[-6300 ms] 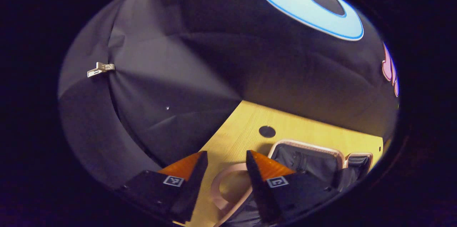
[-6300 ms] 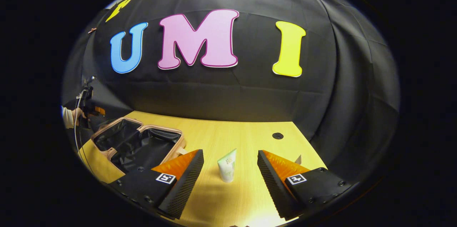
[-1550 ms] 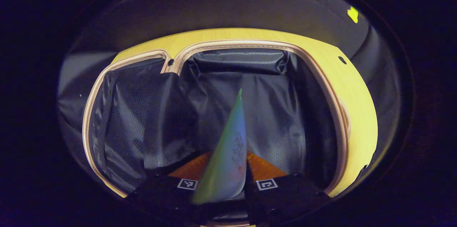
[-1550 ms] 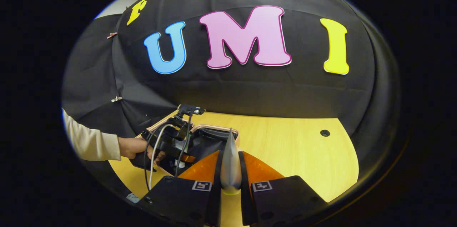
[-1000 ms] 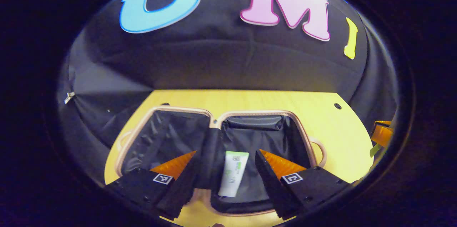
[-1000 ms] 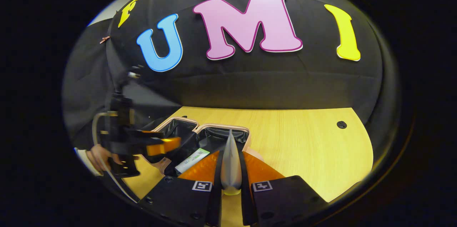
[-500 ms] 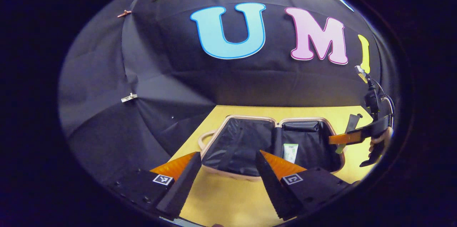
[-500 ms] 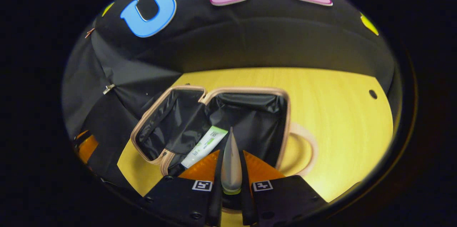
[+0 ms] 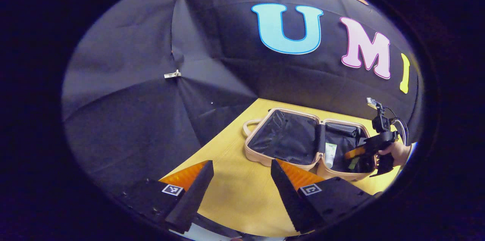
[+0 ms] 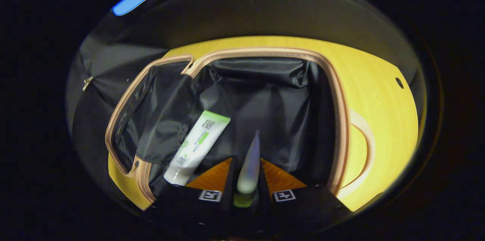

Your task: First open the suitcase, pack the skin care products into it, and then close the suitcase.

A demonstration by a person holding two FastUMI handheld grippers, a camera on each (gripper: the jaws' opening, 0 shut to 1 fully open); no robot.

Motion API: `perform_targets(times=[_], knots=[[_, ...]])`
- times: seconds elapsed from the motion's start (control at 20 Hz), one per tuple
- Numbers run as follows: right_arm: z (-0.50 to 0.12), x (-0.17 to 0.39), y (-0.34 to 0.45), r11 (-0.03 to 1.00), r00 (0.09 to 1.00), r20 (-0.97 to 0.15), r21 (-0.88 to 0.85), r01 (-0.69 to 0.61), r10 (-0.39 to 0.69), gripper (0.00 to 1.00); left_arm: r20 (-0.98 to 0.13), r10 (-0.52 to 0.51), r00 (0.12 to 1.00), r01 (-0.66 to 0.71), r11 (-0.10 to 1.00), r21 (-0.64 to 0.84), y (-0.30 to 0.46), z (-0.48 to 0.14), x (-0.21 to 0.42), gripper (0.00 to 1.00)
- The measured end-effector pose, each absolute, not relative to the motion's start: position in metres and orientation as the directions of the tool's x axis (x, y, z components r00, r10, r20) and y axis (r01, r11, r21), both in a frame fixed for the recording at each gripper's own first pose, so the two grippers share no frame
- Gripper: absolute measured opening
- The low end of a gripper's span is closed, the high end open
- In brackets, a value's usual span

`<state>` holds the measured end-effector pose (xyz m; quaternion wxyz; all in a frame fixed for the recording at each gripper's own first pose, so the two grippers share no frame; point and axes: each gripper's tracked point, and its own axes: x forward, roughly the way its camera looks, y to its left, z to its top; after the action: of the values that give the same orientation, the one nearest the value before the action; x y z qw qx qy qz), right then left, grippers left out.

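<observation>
Open suitcase [image 10: 335,93] w/ green-white tube [image 10: 197,146] inside; right gripper [image 10: 246,171] clamping 2nd tube [image 10: 250,165], left gripper [image 9: 240,174] agape.

Pink-rimmed black-lined suitcase [image 10: 337,119], white-green tube [image 10: 195,148], yellow wood table [image 10: 379,93]

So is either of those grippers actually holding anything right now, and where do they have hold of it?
The right gripper pinches a pale tube near its cap end, over the open suitcase. The left gripper is open, holding nothing.
</observation>
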<state>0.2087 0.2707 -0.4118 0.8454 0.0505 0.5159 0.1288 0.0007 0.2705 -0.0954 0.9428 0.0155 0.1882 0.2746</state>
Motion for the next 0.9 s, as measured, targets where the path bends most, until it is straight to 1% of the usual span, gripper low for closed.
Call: perform_targets(times=[0.1,0.2,0.3,0.45,0.5,0.65,0.7,0.8,0.9], knots=[[-0.388,0.208,0.278,0.948,0.465,-0.826,0.263,-0.178,0.317,0.68,-0.307,0.542,0.782,-0.523,0.839,0.149,0.291,-0.092,0.009,0.95],[-0.364,0.208,0.268,0.951,0.533,-0.791,0.206,-0.229,0.3,0.99,-0.303,0.545,0.782,-0.53,0.837,0.138,0.306,-0.091,0.028,0.96],[-0.335,0.204,0.263,0.943,0.591,-0.741,0.182,-0.278,0.317,0.98,-0.301,0.522,0.798,-0.523,0.848,0.086,0.323,-0.09,0.059,0.95],[-0.297,0.197,0.246,0.936,0.683,-0.652,0.127,-0.329,0.329,0.98,-0.308,0.427,0.85,-0.458,0.888,-0.033,0.347,-0.097,0.119,0.96],[-0.289,0.193,0.234,0.935,0.713,-0.625,0.078,-0.346,0.316,0.98,-0.306,0.399,0.865,-0.435,0.898,-0.06,0.358,-0.099,0.14,0.97],[-0.27,0.175,0.194,0.926,0.783,-0.56,-0.067,-0.371,0.273,0.98,-0.364,0.366,0.856,-0.433,0.894,-0.119,0.4,-0.125,0.194,0.96],[-0.266,0.167,0.183,0.926,0.796,-0.545,-0.091,-0.367,0.262,0.98,-0.388,0.34,0.857,-0.424,0.892,-0.155,0.406,-0.135,0.208,0.96],[-0.267,0.145,0.163,0.922,0.796,-0.552,-0.119,-0.369,0.247,0.98,-0.424,0.251,0.87,-0.38,0.89,-0.251,0.415,-0.154,0.24,0.96],[-0.271,0.128,0.145,0.928,0.792,-0.566,-0.116,-0.353,0.23,0.98,-0.487,0.193,0.852,-0.394,0.849,-0.352,0.427,-0.183,0.256,0.94]])
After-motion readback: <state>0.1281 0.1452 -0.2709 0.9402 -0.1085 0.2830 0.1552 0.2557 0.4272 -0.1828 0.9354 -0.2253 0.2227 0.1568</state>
